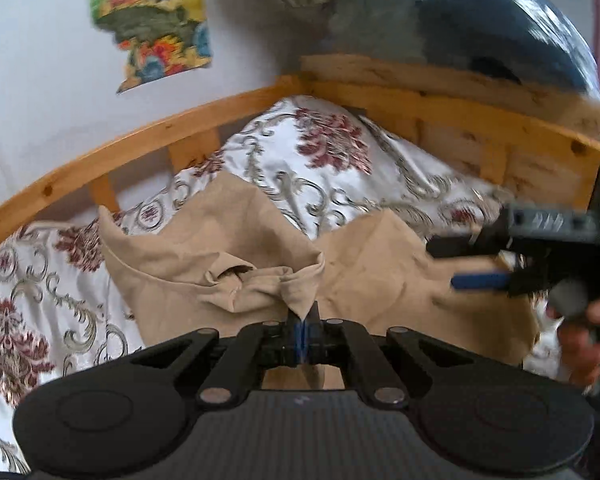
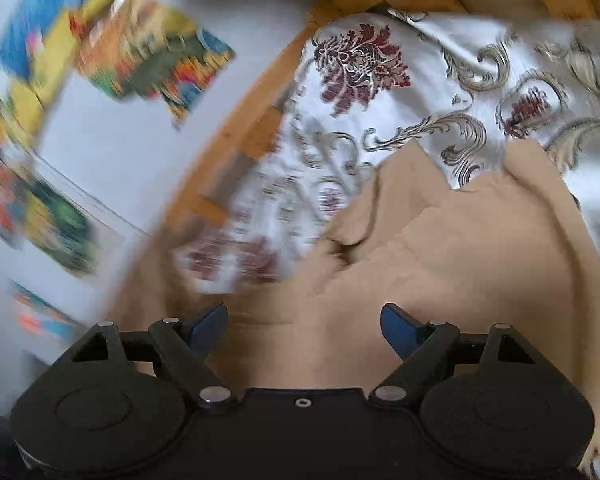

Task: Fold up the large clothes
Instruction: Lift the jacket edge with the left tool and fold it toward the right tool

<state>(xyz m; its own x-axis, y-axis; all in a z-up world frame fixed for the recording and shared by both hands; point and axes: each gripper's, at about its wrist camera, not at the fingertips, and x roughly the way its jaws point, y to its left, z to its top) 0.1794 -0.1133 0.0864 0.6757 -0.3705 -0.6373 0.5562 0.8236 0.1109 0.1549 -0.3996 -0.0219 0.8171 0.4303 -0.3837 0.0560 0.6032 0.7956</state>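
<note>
Cloth fills the middle of the left wrist view: a tan garment (image 1: pixel 228 240) lies spread on a white bedspread (image 1: pixel 320 152) patterned with dark red flowers, inside a wooden bed frame (image 1: pixel 140 136) set against a white wall (image 1: pixel 40 80) with a colourful poster (image 1: pixel 152 20). The left gripper (image 1: pixel 302 330) points forward, low over the bed, its fingers pressed together on a bunched fold of the garment near its near edge. At the right of this view the right gripper (image 1: pixel 472 264) reaches in sideways above the garment, held by a hand (image 1: pixel 580 320), with its black finger and blue pad apart. The right wrist view is blurred on its left side. There the right gripper (image 2: pixel 304 330) hovers over the garment (image 2: pixel 440 260), its blue-tipped fingers (image 2: pixel 400 326) spread wide with nothing between them. The bedspread (image 2: pixel 440 80) and the bed frame (image 2: pixel 252 128) lie beyond.
</note>
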